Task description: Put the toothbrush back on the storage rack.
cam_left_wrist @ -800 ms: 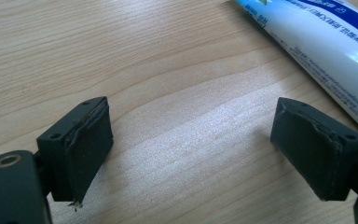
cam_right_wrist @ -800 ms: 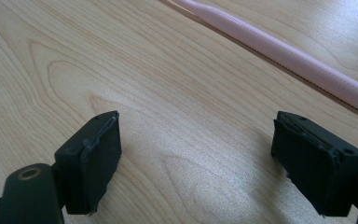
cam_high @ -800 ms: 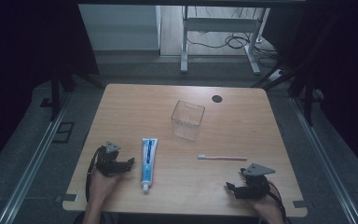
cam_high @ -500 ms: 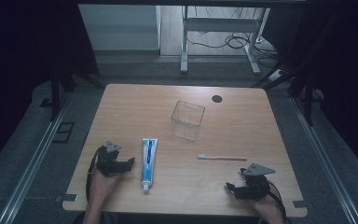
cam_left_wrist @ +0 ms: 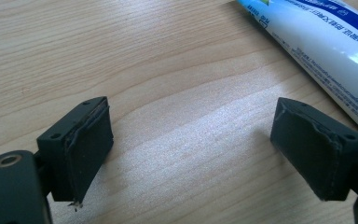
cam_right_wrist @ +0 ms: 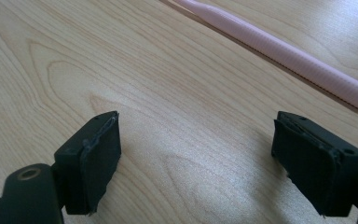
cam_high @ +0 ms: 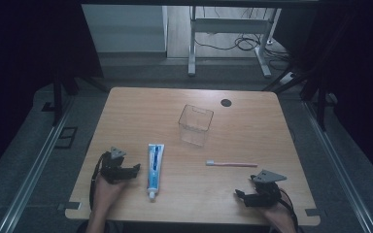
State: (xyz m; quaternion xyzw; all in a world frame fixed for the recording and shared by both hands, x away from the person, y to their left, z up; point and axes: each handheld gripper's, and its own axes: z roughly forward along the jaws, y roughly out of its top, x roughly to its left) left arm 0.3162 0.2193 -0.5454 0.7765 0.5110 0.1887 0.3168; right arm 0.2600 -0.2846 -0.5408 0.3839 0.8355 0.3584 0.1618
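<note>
We rest our left gripper wide open and empty just beside the toothpaste tube, and our right gripper, also open and empty, near the pink toothbrush, probably because each is ready to pick its own item.

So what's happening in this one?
A person sits at a wooden table with a handheld gripper in each hand, both resting near the front edge. The left gripper is open and empty beside a toothpaste tube. The right gripper is open too, just short of a pink toothbrush. A clear plastic container stands empty farther back. Nothing is picked up yet.
</note>
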